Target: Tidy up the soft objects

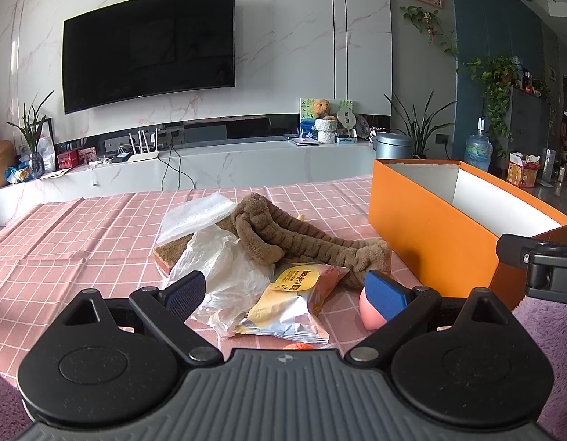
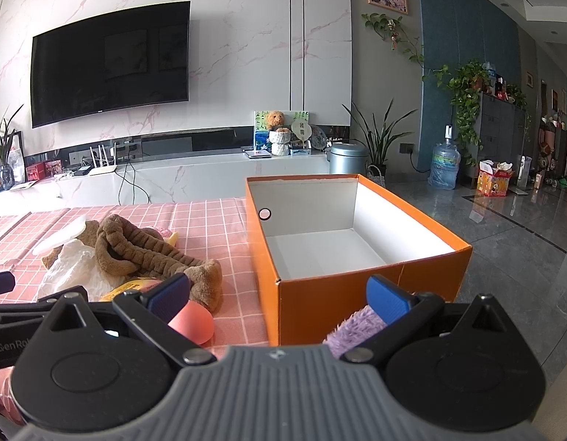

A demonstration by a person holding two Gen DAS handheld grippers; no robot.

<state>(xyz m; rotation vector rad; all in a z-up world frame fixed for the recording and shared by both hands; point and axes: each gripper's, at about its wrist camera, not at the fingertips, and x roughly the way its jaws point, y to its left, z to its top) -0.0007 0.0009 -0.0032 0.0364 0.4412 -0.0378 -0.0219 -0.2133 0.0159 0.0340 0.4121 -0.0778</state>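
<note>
A pile of soft things lies on the pink checked cloth (image 1: 81, 235): a brown plush headband (image 1: 283, 237) (image 2: 151, 253), a crumpled white bag (image 1: 224, 268), a clear packet (image 1: 197, 217), a brown sponge pad (image 1: 169, 257), a yellow snack packet (image 1: 291, 301) and a pink ball (image 1: 368, 312) (image 2: 195, 325). My left gripper (image 1: 285, 294) hovers open just before the pile, with the snack packet between its fingers but untouched. An open orange box (image 2: 342, 294) (image 1: 430, 235), white and bare inside, stands right of the pile. My right gripper (image 2: 278, 294) is open at the box's near corner.
A purple fluffy rug (image 2: 353, 327) (image 1: 551, 330) lies under the cloth's near edge. Behind the table runs a white marble TV bench (image 1: 210, 161) with a router and cables. Grey tiled floor (image 2: 504, 228) opens to the right.
</note>
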